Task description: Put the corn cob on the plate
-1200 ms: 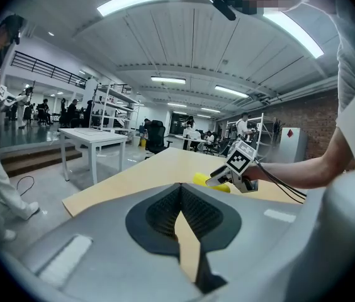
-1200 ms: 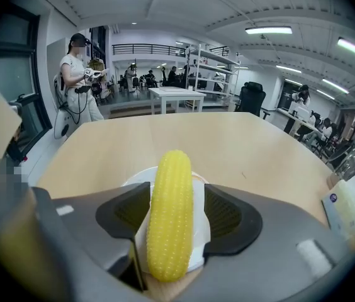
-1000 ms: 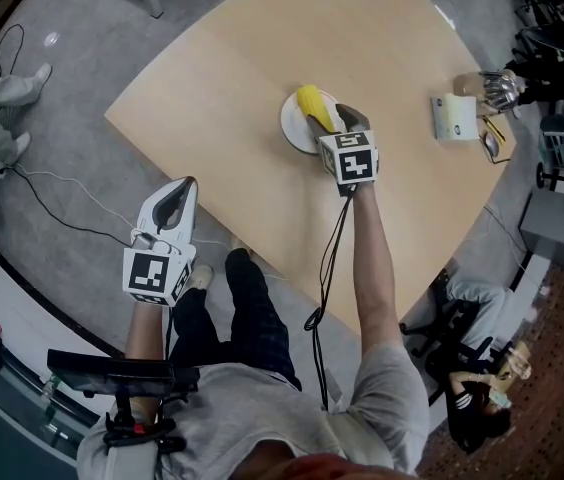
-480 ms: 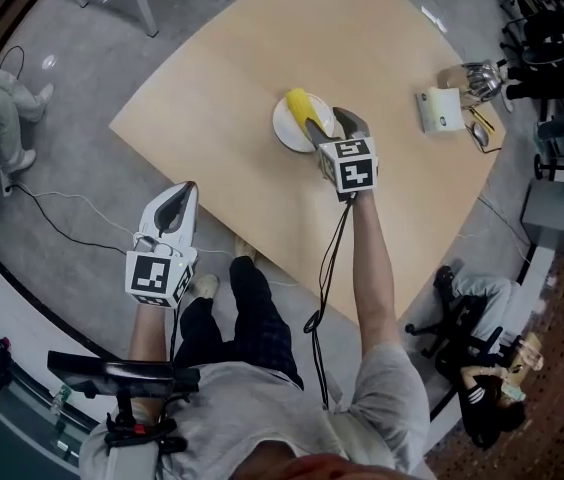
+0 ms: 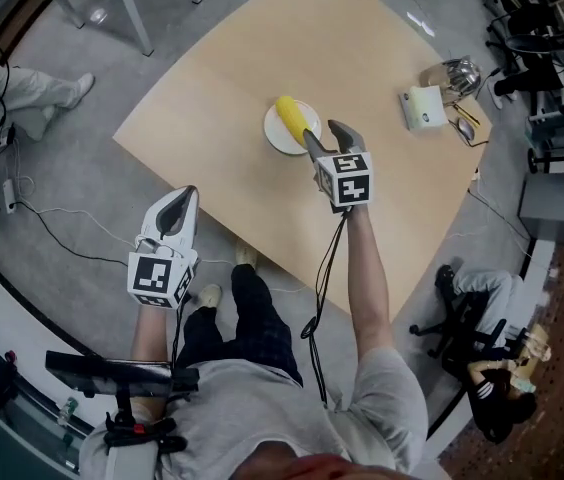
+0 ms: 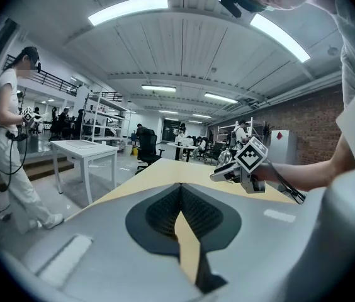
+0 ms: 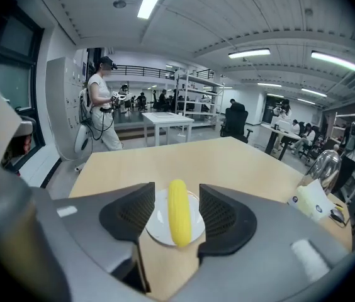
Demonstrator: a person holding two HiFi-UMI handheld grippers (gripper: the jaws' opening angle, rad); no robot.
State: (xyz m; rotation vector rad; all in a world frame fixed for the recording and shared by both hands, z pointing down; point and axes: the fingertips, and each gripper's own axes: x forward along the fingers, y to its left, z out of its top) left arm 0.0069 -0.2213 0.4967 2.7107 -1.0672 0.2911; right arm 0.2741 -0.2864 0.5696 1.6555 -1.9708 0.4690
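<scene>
The yellow corn cob lies on a small white plate on the wooden table. My right gripper hangs just on the near side of the plate, lifted off it. Its jaws stand open and have just been closing a little, with nothing between them. From the right gripper view the corn cob and the plate show beyond the right gripper. My left gripper is held over the floor off the table's left edge, shut and empty, as the left gripper view confirms for the left gripper.
A white box and a shiny metal object stand near the table's right edge. Cables trail on the floor at the left. A person sits at the lower right, and a white table stands to the left.
My right gripper has drawn back from the corn cob and risen, leaving the cob lying on the plate. My left gripper has lifted slightly.
</scene>
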